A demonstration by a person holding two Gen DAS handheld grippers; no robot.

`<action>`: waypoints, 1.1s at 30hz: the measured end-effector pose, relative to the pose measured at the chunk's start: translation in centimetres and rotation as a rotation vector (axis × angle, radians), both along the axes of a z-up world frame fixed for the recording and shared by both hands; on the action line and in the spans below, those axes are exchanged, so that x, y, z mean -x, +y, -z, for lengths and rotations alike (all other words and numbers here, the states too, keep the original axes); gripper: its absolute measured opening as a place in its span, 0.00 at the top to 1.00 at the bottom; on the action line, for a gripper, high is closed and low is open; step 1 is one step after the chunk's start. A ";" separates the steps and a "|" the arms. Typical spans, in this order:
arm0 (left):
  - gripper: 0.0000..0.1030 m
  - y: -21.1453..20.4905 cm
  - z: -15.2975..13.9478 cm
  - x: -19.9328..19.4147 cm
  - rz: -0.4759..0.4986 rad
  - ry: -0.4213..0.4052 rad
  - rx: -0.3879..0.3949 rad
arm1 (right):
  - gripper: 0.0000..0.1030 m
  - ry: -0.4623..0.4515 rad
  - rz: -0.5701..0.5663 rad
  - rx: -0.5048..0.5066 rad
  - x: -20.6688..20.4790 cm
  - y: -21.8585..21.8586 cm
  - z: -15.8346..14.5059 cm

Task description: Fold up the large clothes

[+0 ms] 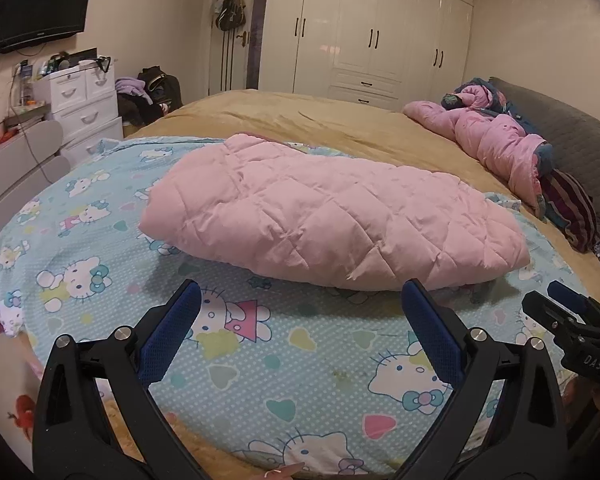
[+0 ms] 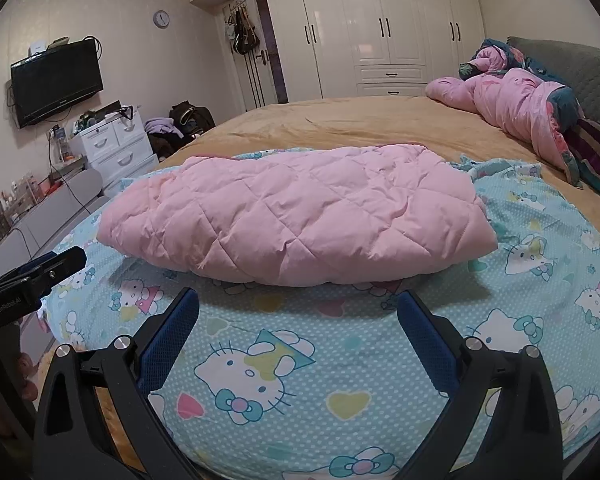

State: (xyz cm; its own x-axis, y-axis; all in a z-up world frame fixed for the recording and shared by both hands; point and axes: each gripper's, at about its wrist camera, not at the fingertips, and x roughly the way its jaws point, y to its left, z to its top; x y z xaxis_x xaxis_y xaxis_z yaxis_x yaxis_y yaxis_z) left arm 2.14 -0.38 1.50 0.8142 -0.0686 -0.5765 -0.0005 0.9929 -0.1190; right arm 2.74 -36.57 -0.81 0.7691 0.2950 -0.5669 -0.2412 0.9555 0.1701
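Pink quilted garment (image 1: 332, 216) (folded) on sheet (image 1: 260, 360)

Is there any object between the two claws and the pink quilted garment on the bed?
Nothing visible. Only the flat cartoon-print sheet lies between the open right claw and the pink quilted garment. The left claw is open too, with the same bare sheet ahead of it.
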 end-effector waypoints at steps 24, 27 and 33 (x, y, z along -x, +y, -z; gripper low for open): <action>0.09 0.2 0.1 0.2 -0.009 -0.001 -0.007 | 0.04 -0.012 -0.007 -0.008 0.3 0.1 -0.7; 0.09 0.2 0.0 0.3 -0.010 -0.003 -0.011 | 0.04 -0.017 -0.007 -0.008 0.3 0.1 -0.7; 0.09 0.2 0.0 0.3 -0.012 -0.001 -0.010 | 0.04 -0.017 -0.009 -0.007 0.3 0.2 -0.8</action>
State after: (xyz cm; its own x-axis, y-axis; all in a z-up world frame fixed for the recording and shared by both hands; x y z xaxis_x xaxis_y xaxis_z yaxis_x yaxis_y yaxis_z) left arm 1.86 -0.15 1.48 0.8157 -0.0532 -0.5760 -0.0119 0.9940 -0.1087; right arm 2.45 -36.38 -0.02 0.7759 0.3059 -0.5517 -0.2529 0.9520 0.1721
